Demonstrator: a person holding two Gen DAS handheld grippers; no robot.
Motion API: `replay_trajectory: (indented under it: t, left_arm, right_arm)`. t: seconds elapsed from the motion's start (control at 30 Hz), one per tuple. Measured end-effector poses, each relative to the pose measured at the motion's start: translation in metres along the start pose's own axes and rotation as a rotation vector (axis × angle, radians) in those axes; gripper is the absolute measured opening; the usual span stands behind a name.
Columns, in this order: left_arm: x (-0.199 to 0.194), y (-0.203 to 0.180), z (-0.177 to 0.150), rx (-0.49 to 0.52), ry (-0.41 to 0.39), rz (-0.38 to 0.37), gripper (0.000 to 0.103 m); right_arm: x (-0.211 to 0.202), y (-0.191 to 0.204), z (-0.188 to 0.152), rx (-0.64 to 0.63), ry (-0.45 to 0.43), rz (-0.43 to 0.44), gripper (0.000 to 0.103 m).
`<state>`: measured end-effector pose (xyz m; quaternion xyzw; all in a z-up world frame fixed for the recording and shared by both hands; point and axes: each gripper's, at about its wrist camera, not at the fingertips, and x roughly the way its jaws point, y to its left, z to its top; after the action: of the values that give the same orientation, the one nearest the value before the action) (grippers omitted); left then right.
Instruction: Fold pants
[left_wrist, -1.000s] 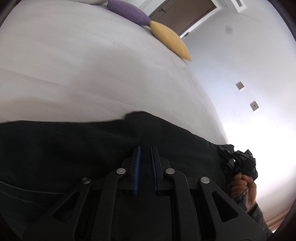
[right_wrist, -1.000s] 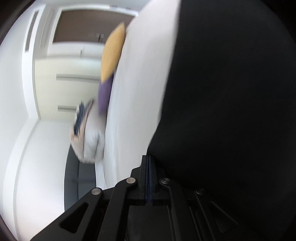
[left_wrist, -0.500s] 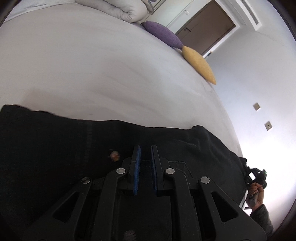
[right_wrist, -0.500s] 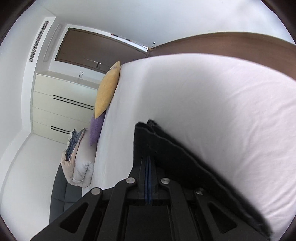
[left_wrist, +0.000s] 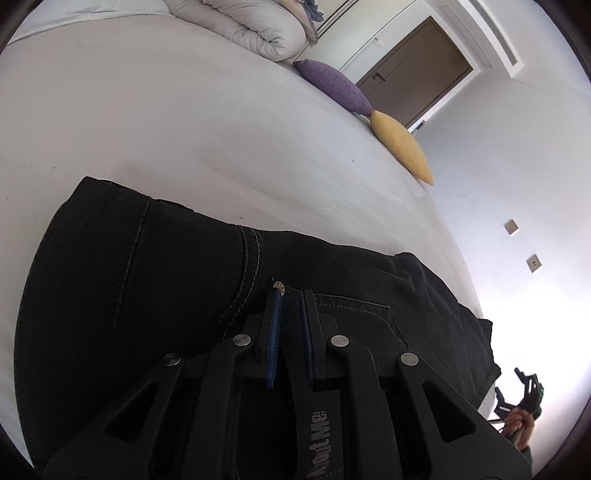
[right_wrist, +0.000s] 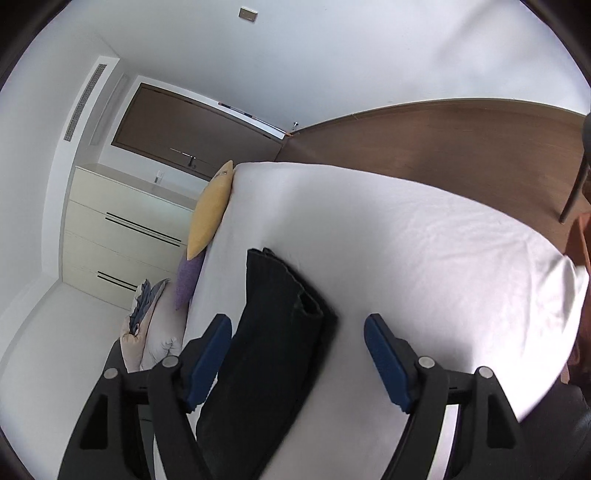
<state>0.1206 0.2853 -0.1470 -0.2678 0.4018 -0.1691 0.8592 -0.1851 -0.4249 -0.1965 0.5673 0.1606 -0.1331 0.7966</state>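
Black denim pants lie folded on the white bed. In the left wrist view my left gripper is shut on the pants' waist fabric beside a pocket rivet. In the right wrist view the pants show as a narrow dark stack running away from me. My right gripper is open and empty, its blue pads spread to either side of the stack's near end. The right gripper also shows small in the left wrist view, beyond the pants' far end.
A purple cushion and a yellow cushion lie at the bed's far edge, beside a rolled duvet. A cream drawer unit and a brown door stand beyond. Brown floor lies past the bed.
My right gripper has let go of the pants and opened wide, drawing back from them. The pants have come down flat onto the bed. My left gripper stays shut on the fabric.
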Motion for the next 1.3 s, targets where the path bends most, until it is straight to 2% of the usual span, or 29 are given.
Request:
replay_trajectory:
  t: [0.13,0.2,0.3,0.33,0.43,0.5,0.57,0.7,0.73,0.87,0.93,1.0,1.17,1.3]
  left_arm:
    - [0.007,-0.005,0.001,-0.022,0.009,-0.02,0.011]
    - [0.019,-0.017,0.001,-0.008,0.001,-0.017,0.011]
    - [0.021,-0.02,-0.002,0.0,-0.014,-0.016,0.01]
    - [0.021,-0.02,-0.003,0.002,-0.016,-0.011,0.01]
    - [0.017,-0.032,-0.004,0.029,-0.011,0.056,0.011]
    - [0.01,-0.054,-0.005,0.091,-0.013,0.111,0.011]
    - [0.006,-0.075,-0.01,0.137,-0.021,0.09,0.011]
    - [0.018,-0.12,-0.026,0.168,0.007,-0.019,0.011]
    - [0.025,-0.128,-0.03,0.171,0.021,-0.038,0.011]
    - [0.058,-0.146,-0.047,0.132,0.098,-0.081,0.011]
    - [0.072,-0.148,-0.055,0.107,0.133,-0.084,0.011]
    - [0.08,-0.144,-0.063,0.085,0.155,-0.076,0.011]
    - [0.087,-0.13,-0.066,0.02,0.162,-0.13,0.011]
    - [0.093,-0.129,-0.068,0.029,0.154,-0.127,0.011]
  right_arm:
    - [0.001,-0.014,0.002,0.033,0.028,0.022,0.072]
    - [0.011,-0.007,0.004,0.023,0.056,0.018,0.069]
    - [0.027,-0.008,0.004,0.013,0.091,-0.019,0.06]
    - [0.029,-0.01,0.005,0.028,0.09,-0.017,0.052]
    - [0.035,-0.019,0.011,0.07,0.1,-0.01,0.038]
    - [0.036,-0.018,0.013,0.074,0.103,-0.001,0.038]
    - [0.041,-0.017,0.015,0.07,0.103,0.001,0.037]
    - [0.051,-0.015,0.019,0.087,0.096,0.028,0.037]
    - [0.053,-0.015,0.02,0.092,0.094,0.035,0.035]
    - [0.065,-0.022,0.023,0.137,0.105,0.059,0.013]
    - [0.064,-0.025,0.024,0.145,0.103,0.079,0.011]
    - [0.065,-0.021,0.023,0.115,0.1,0.08,0.012]
    - [0.062,-0.005,0.015,0.035,0.074,0.029,0.012]
    - [0.065,0.046,-0.013,-0.204,0.094,-0.014,0.012]
